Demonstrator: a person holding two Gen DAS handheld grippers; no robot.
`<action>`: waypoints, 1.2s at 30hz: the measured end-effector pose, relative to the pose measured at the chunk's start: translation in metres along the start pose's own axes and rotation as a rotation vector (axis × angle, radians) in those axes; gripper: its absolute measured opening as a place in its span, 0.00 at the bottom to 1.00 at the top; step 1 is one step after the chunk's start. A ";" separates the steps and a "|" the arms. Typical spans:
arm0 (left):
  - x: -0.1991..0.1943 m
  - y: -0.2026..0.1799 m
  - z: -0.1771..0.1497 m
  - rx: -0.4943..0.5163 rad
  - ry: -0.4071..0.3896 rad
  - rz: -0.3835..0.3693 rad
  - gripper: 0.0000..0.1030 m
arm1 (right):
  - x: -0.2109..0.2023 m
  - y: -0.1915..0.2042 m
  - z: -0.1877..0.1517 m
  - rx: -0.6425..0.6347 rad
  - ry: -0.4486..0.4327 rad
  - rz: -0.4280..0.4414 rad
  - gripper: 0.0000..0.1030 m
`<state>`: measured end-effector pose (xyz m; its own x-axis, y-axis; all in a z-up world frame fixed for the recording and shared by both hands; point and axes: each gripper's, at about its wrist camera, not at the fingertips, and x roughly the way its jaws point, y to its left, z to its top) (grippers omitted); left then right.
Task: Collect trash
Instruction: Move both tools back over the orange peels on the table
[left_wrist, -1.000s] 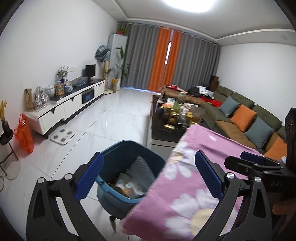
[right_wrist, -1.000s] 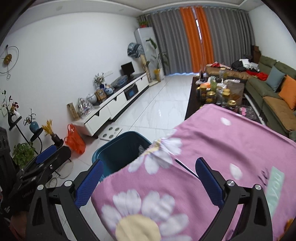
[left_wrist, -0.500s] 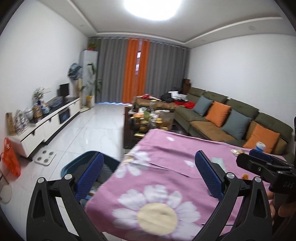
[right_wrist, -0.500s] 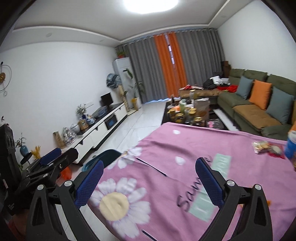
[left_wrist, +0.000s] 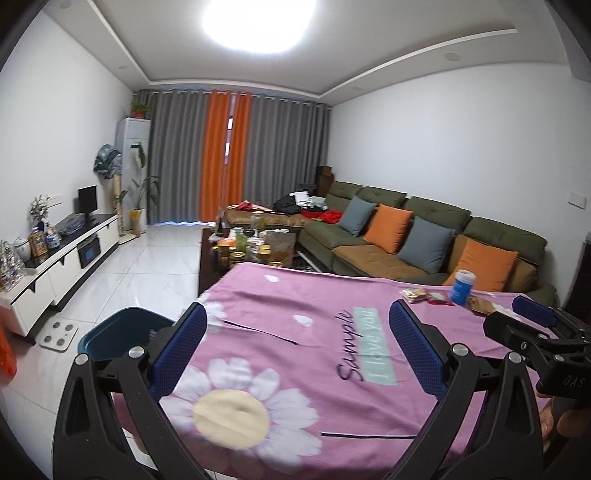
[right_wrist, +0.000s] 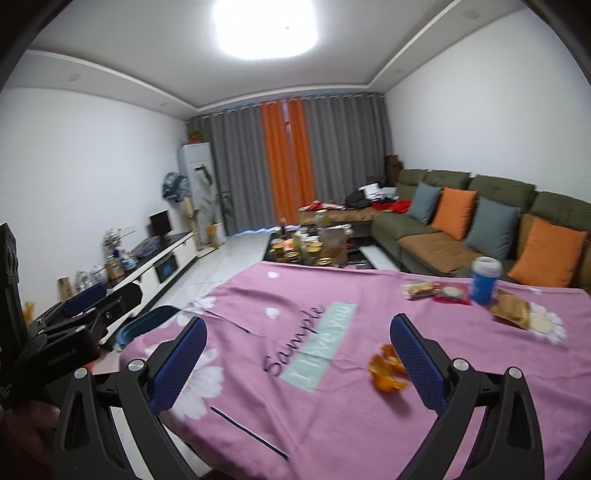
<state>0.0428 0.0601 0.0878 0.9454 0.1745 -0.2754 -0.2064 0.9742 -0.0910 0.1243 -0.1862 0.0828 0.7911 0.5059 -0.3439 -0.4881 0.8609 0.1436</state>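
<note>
**Two empty grippers hovering over a table scattered with trash**

The right gripper (right_wrist: 299, 362) is hanging above a pink flowered tablecloth (right_wrist: 332, 406) with its two blue-padded fingers (right_wrist: 417, 362) spread wide and nothing between them. Just inside its right finger, orange peel (right_wrist: 388, 373) is lying on the cloth, the nearest piece of trash and probably the one this gripper is lining up for.

The left gripper (left_wrist: 295, 358) is also standing wide open and empty, pointing across the near edge of the same cloth. Neither gripper is touching the cloth.

Farther out, near the far right corner of the table, more trash is sitting in a loose cluster: a blue cup with a white lid (right_wrist: 485, 280) standing upright, a clear snack wrapper (right_wrist: 419, 288) to its left, a small red packet (right_wrist: 452, 295) between them, and a brown crinkled bag (right_wrist: 513, 310) to its right. These are well apart from both grippers.

Off the table's left edge, on the white tiled floor, a blue bin (left_wrist: 118, 332) is standing, partly hidden behind the left gripper's finger. It is likely placed there so trash can be carried over the edge and dropped in.

Beyond the table, a green sofa (left_wrist: 424, 221) with orange and grey cushions is lining the right wall.
</note>
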 end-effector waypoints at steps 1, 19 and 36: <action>-0.001 -0.004 -0.001 0.002 0.004 -0.011 0.95 | -0.006 -0.003 -0.003 0.004 -0.008 -0.011 0.93; -0.001 -0.050 -0.030 0.089 0.027 -0.164 0.95 | -0.044 -0.029 -0.051 0.003 0.001 -0.213 0.93; 0.061 -0.055 -0.035 0.102 0.134 -0.148 0.95 | 0.018 -0.060 -0.054 -0.007 0.130 -0.238 0.93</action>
<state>0.1031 0.0125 0.0422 0.9199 0.0146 -0.3919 -0.0350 0.9984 -0.0448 0.1483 -0.2320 0.0182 0.8298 0.2781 -0.4839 -0.2974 0.9540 0.0382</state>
